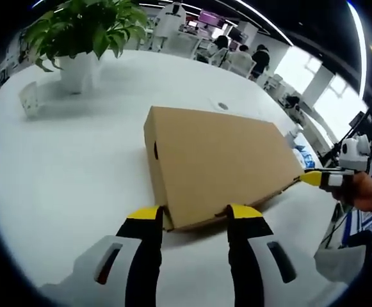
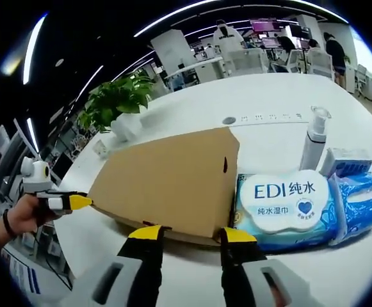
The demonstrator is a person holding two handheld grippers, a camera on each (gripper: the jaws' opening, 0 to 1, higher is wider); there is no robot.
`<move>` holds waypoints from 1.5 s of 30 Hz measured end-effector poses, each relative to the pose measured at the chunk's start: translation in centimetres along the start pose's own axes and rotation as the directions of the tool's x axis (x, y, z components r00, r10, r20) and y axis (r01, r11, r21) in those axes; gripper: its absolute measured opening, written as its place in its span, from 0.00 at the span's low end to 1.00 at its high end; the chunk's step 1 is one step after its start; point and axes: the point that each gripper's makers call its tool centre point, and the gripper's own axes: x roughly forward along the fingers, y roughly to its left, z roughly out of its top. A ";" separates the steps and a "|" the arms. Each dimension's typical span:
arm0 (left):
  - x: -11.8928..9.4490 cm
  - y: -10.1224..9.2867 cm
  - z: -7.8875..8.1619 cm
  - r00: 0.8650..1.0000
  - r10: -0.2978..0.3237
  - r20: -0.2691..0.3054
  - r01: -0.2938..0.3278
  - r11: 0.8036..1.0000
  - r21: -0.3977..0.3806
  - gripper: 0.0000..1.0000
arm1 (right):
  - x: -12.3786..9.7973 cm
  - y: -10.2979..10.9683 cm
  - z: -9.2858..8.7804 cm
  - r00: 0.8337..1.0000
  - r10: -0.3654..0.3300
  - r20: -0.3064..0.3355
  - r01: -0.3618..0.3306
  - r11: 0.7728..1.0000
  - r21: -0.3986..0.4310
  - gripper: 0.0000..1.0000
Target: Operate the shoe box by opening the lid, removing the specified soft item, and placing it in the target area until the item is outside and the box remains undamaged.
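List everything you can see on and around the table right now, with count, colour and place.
Shoe box: one, brown cardboard, lid closed, centre of the white table.
Wet wipes pack: one, blue and white, right beside the box.
Tissue packs: blue, behind the wipes; count unclear.
Bottle: one, white, behind the wipes.
Potted plant: one, green in white pot, far side.
People: several, at background desks.
Left tool: black with yellow tips, open at the box's end.
Right tool: same colours, open at the opposite end.
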 end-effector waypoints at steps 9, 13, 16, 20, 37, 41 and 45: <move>-0.2 -0.2 0.0 1.000 0.015 -0.005 -0.015 1.000 0.021 0.39 | 0.0 0.0 0.1 1.000 0.002 0.003 -0.002 1.000 0.006 0.33; -0.2 -0.2 0.1 1.000 0.019 -0.006 -0.019 0.999 0.041 0.39 | -0.1 0.0 0.1 1.000 0.001 0.006 0.000 1.000 -0.009 0.32; -0.4 -0.2 0.3 1.000 0.016 -0.004 -0.015 0.997 0.078 0.37 | -0.6 0.2 1.6 0.996 0.021 0.082 -0.021 1.000 0.002 0.33; -1.7 0.3 0.5 0.999 0.026 0.025 -0.028 0.995 0.092 0.32 | -2.2 -0.7 2.2 0.994 0.023 0.103 -0.021 1.000 -0.020 0.42; -6.1 -2.1 -1.7 0.993 -0.003 0.118 -0.011 0.993 0.119 0.53 | -10.4 -5.7 -1.3 0.979 0.013 0.202 -0.017 1.000 0.016 0.50; -6.9 -3.3 -3.3 0.993 -0.006 0.121 -0.011 0.989 0.145 0.55 | -12.4 -6.7 -2.6 0.975 0.007 0.220 -0.010 1.000 0.011 0.53; -7.5 -4.7 -4.8 0.992 -0.032 0.122 0.014 0.989 0.150 0.59 | -14.5 -7.0 -4.0 0.972 0.003 0.237 -0.005 1.000 0.008 0.54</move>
